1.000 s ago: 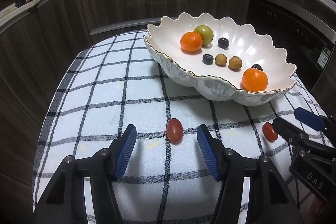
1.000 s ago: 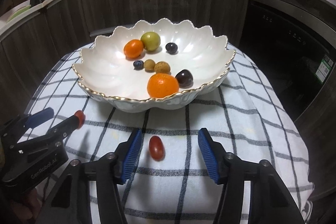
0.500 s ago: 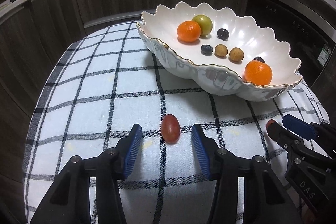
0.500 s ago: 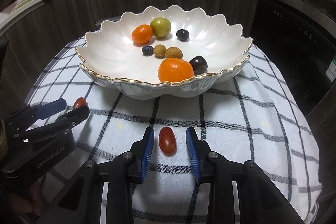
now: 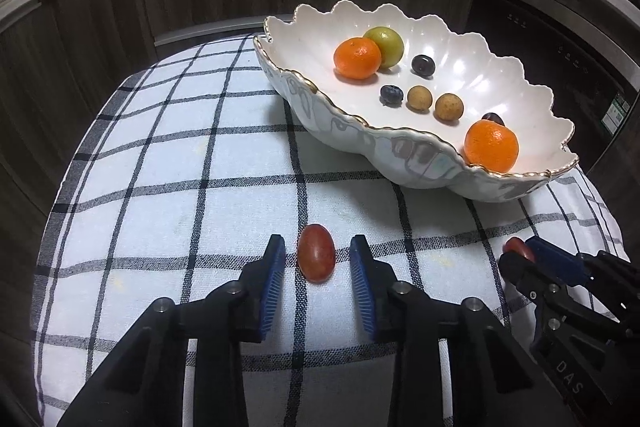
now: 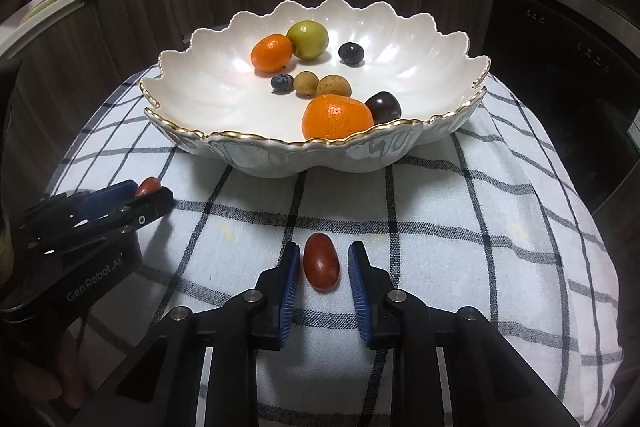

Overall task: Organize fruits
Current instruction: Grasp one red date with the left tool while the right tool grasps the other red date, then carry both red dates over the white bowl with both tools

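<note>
Two grippers, left (image 5: 316,263) and right (image 6: 322,267), are closing, each around a red grape tomato ( (image 5: 316,253); (image 6: 321,261)) on the checked cloth (image 5: 200,207), pads not yet touching. We judge these the last fruits outside the bowl (image 6: 240,141).

Two oval red grape tomatoes (image 5: 316,253) (image 6: 321,261) lie on checked cloth. Each sits between a gripper's closing blue pads, short of the fruit-filled scalloped white bowl (image 6: 256,99).

Open checked cloth (image 5: 168,163) w/ free room left; scalloped bowl (image 5: 400,151) obstacle ahead.
</note>
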`<state>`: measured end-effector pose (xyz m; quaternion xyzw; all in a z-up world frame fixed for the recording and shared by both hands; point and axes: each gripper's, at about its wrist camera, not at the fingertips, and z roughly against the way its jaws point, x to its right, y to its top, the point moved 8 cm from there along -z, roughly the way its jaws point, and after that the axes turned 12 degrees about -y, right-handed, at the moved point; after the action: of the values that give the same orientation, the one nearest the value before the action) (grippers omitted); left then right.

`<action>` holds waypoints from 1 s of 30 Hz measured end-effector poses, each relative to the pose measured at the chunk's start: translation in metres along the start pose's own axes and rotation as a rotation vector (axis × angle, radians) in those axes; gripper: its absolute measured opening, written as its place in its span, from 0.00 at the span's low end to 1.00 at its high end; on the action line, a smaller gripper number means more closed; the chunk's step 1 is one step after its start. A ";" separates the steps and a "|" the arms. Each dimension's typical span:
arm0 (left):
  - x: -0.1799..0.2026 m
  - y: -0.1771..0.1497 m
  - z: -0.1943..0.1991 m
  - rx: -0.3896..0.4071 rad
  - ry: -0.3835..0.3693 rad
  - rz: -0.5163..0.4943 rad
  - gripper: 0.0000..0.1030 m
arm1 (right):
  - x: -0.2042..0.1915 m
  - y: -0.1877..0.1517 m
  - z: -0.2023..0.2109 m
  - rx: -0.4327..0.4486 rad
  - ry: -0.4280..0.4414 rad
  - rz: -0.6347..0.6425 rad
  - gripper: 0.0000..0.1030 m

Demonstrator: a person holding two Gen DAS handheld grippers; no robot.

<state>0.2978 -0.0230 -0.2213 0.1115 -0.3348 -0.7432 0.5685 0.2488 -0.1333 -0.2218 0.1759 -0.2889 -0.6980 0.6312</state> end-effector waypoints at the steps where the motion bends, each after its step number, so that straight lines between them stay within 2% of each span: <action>1: 0.000 0.000 0.000 0.000 0.000 0.001 0.30 | 0.000 0.000 0.000 0.000 0.001 0.001 0.26; 4: 0.000 0.000 -0.001 -0.004 0.009 0.000 0.25 | -0.001 0.000 0.000 0.005 0.002 0.005 0.19; 8: 0.000 -0.001 -0.001 -0.005 0.016 -0.004 0.19 | -0.001 0.000 0.001 0.005 0.007 0.002 0.19; 30: 0.008 -0.004 0.028 0.012 0.022 0.002 0.19 | 0.004 0.008 0.025 0.055 0.022 -0.013 0.19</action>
<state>0.2772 -0.0200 -0.2011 0.1228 -0.3328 -0.7394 0.5723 0.2396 -0.1333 -0.1971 0.2029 -0.2997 -0.6918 0.6248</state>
